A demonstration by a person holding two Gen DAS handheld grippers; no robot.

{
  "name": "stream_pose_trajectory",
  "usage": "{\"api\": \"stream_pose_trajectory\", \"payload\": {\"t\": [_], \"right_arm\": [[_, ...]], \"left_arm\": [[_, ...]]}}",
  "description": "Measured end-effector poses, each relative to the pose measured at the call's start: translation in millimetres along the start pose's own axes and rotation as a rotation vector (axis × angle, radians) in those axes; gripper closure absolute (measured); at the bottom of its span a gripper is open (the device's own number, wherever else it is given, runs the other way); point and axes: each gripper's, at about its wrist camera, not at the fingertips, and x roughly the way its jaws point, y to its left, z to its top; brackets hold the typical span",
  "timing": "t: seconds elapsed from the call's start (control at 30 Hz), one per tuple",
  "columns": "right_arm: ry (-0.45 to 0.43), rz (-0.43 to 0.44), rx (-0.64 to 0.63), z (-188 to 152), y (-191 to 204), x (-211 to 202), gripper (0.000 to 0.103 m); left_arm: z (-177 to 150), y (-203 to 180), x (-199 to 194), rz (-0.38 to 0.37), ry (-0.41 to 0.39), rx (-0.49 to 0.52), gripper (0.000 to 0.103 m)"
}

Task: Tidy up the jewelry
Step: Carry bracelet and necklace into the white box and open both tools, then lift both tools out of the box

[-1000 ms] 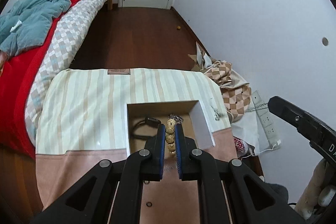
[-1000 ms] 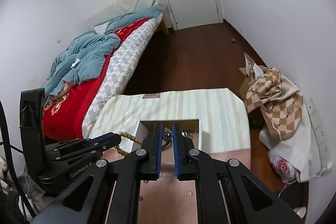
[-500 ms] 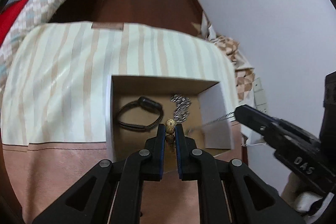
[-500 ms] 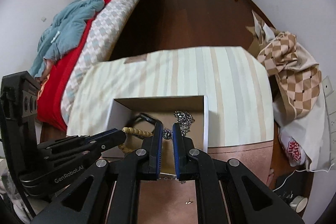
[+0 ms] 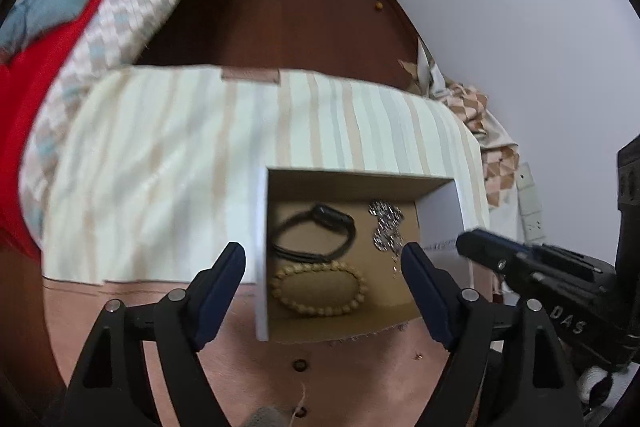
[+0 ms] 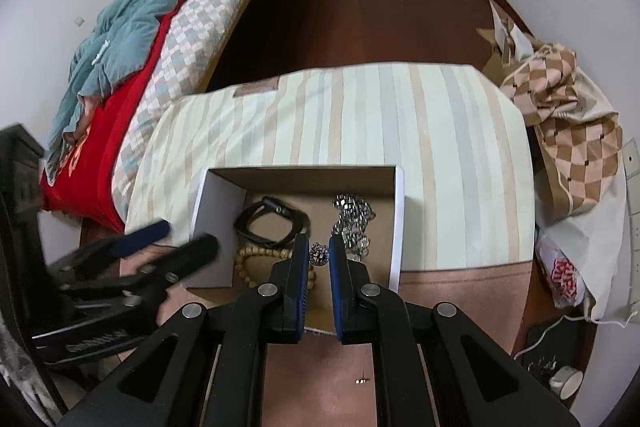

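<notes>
The left gripper [image 5: 323, 263] hangs released, fingers spread wide, the wooden bead bracelet [image 5: 318, 290] lying between and below them on the floor of the cardboard box [image 5: 262, 247]. The right gripper [image 6: 319, 259] is clenched on a round pendant [image 6: 319, 254] — its silver chain [image 6: 352, 223] heaped just ahead, the black watch [image 6: 272, 221] ahead-left.
</notes>
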Motion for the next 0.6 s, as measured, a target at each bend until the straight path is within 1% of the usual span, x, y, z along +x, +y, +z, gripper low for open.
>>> {"api": "stream_pose_trajectory", "payload": {"t": [0.03, 0.07, 0.1, 0.13, 0.17, 0.2, 0.27, 0.33, 0.37, 0.4, 0.43, 0.47, 0.5, 0.57, 0.6], "right_arm": [[0.008, -0.005, 0.002, -0.7, -0.3, 0.9, 0.091], [0.011, -0.012, 0.001, -1.6, -0.4, 0.6, 0.086], [0.012, -0.017, -0.004, -2.6, -0.3, 0.0, 0.077], [0.011, -0.023, -0.007, -3.7, 0.0, -0.9, 0.072], [0.007, -0.032, -0.008, -5.1, -0.1, -2.6, 0.063], [0.003, -0.039, -0.009, -6.4, -0.2, -4.5, 0.059], [-0.007, -0.066, -0.020, -8.6, -0.1, -7.4, 0.058], [-0.025, -0.111, -0.034, -12.4, 1.4, -10.6, 0.053], [-0.031, -0.130, -0.037, -14.2, 1.7, -11.6, 0.042], [-0.040, -0.155, -0.040, -16.7, 1.8, -12.7, 0.028], [-0.047, -0.172, -0.041, -18.3, 1.0, -13.5, 0.021], [-0.058, -0.203, -0.045, -21.3, 1.0, -14.5, 0.011], [-0.069, -0.226, -0.046, -23.9, 1.0, -15.5, 0.007], [-0.085, -0.266, -0.044, -29.8, 1.6, -16.1, 0.006], [-0.087, -0.278, -0.044, -32.5, 1.2, -15.8, 0.002]], "left_arm": [[1.5, 0.4, -0.9, 0.016, -0.010, 0.005, 0.018], [1.8, 0.8, -2.9, 0.036, -0.019, 0.010, 0.007], [1.5, 1.5, -5.8, 0.061, -0.033, 0.015, 0.002], [1.2, 2.1, -8.1, 0.087, -0.046, 0.022, 0.001], [1.6, 1.8, -10.0, 0.112, -0.056, 0.029, 0.001], [1.2, 1.8, -11.9, 0.138, -0.065, 0.036, 0.001], [-1.6, 2.1, -15.9, 0.191, -0.094, 0.055, 0.001], [-5.6, 3.7, -19.1, 0.229, -0.123, 0.065, 0.001], [-7.8, 4.5, -19.5, 0.249, -0.134, 0.068, 0.000], [-10.1, 4.9, -19.1, 0.267, -0.140, 0.070, 0.000], [-12.6, 5.6, -19.2, 0.293, -0.145, 0.072, 0.000], [-15.8, 6.9, -19.2, 0.315, -0.147, 0.074, 0.000], [-18.5, 8.0, -20.3, 0.322, -0.148, 0.074, 0.000], [-25.2, 10.9, -18.9, 0.340, -0.143, 0.072, 0.000], [-28.4, 11.6, -18.9, 0.349, -0.141, 0.072, 0.000]]}}
